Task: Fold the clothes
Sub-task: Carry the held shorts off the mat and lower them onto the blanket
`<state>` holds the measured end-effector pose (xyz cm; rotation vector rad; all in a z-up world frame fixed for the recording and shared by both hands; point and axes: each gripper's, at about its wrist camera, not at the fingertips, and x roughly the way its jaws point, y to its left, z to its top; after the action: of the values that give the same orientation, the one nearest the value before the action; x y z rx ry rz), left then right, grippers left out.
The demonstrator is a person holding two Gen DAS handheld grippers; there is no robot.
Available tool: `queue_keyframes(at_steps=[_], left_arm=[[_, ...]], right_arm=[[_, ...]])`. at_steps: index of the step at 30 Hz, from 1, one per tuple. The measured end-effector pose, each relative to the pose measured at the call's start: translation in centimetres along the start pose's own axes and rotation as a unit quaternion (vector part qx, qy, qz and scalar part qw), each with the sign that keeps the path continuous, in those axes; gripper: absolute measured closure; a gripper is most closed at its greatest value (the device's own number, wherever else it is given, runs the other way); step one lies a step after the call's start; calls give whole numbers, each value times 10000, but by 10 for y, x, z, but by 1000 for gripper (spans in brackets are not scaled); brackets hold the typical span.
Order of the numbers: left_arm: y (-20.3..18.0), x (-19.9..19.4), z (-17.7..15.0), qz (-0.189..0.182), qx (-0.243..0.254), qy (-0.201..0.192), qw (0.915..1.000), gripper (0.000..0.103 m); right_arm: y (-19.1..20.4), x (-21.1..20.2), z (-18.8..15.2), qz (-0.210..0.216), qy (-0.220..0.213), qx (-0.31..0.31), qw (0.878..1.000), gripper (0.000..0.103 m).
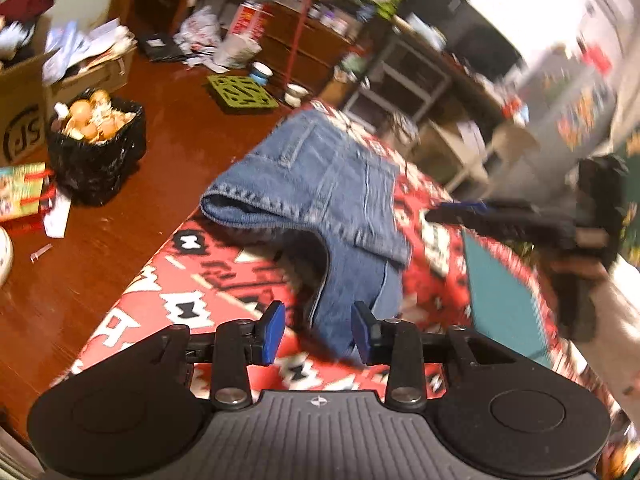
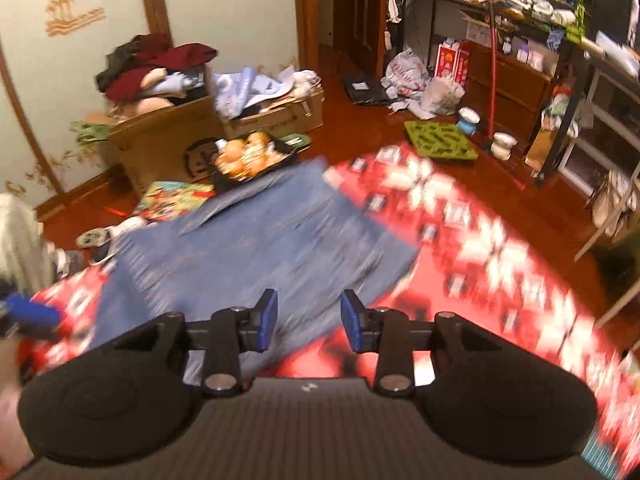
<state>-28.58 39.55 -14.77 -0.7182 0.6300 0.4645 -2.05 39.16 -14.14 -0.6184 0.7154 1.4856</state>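
Observation:
Blue jeans (image 1: 320,176) lie folded on a table with a red patterned cloth (image 1: 188,280). One narrow end of the denim runs toward my left gripper (image 1: 318,332). That gripper's blue pads stand apart; the cloth lies between them, and the pads do not press on it. In the right wrist view the jeans (image 2: 260,240) are a blurred blue sheet below my right gripper (image 2: 308,320), whose jaws are open with nothing gripped. The right gripper (image 1: 472,210) also shows blurred at the right of the left wrist view, over the table. The left gripper's blue tip (image 2: 32,314) shows at the left edge.
A teal sheet (image 1: 504,292) lies on the table at the right. Left of the table edge the wooden floor holds a black bin (image 1: 96,160), cardboard boxes (image 1: 24,112) and a green mat (image 1: 242,94). Cluttered shelves (image 2: 520,60) stand beyond.

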Motion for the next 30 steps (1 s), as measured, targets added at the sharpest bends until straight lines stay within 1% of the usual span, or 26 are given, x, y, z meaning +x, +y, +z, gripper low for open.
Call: queue_keyframes(at_steps=[2, 3, 6, 9, 10, 12, 14, 15, 16, 19, 20, 21, 22, 23, 24, 25, 27, 30], left_arm=[[-5, -1, -5, -49, 306, 100, 9995, 65], [-8, -1, -7, 14, 535, 181, 9984, 65], [-20, 7, -13, 331, 1288, 400, 9903, 65], [-28, 18, -18, 417, 1780, 463, 9820, 65], [-31, 22, -19, 501, 1977, 482, 9778, 65], [-39, 30, -23, 668, 2522, 459, 9643, 65], [-42, 39, -26, 873, 2868, 459, 9529, 65], [-43, 41, -26, 923, 2981, 427, 9491, 65], [-44, 43, -25, 846, 3042, 391, 9481, 65], [-43, 45, -20, 538, 3048, 312, 9504, 65], [-42, 46, -16, 480, 2967, 311, 9533, 66], [-41, 44, -11, 360, 2802, 299, 9588, 70], [-38, 41, -5, 190, 2533, 298, 9667, 72], [-34, 38, 3, -37, 2141, 304, 9763, 72], [-29, 36, 9, -257, 1767, 323, 9834, 73], [-25, 35, 15, -423, 1430, 352, 9882, 74], [-16, 34, 23, -620, 849, 420, 9936, 79], [-11, 35, 29, -803, 373, 521, 9947, 82]], right_arm=[[22, -13, -33, 80, -45, 136, 9999, 65], [31, -17, -46, 117, -61, 192, 9997, 65], [62, -24, -82, 218, -114, 288, 9993, 65], [88, -28, -104, 236, -168, 261, 9992, 65], [94, -29, -107, 244, -188, 256, 9992, 65], [107, -29, -114, 262, -225, 250, 9991, 65], [117, -27, -117, 293, -212, 279, 9990, 65], [121, -25, -119, 310, -199, 298, 9989, 65], [124, -25, -119, 314, -199, 313, 9988, 65], [130, -25, -120, 288, -218, 360, 9987, 65], [130, -25, -120, 267, -225, 391, 9986, 65], [129, -24, -120, 251, -231, 426, 9985, 65], [128, -24, -119, 237, -241, 469, 9983, 65], [127, -23, -119, 249, -265, 545, 9978, 65], [126, -23, -119, 278, -298, 639, 9971, 65], [124, -23, -120, 307, -331, 733, 9963, 65], [120, -21, -121, 391, -365, 903, 9945, 65], [117, -14, -118, 436, -447, 1142, 9915, 65]])
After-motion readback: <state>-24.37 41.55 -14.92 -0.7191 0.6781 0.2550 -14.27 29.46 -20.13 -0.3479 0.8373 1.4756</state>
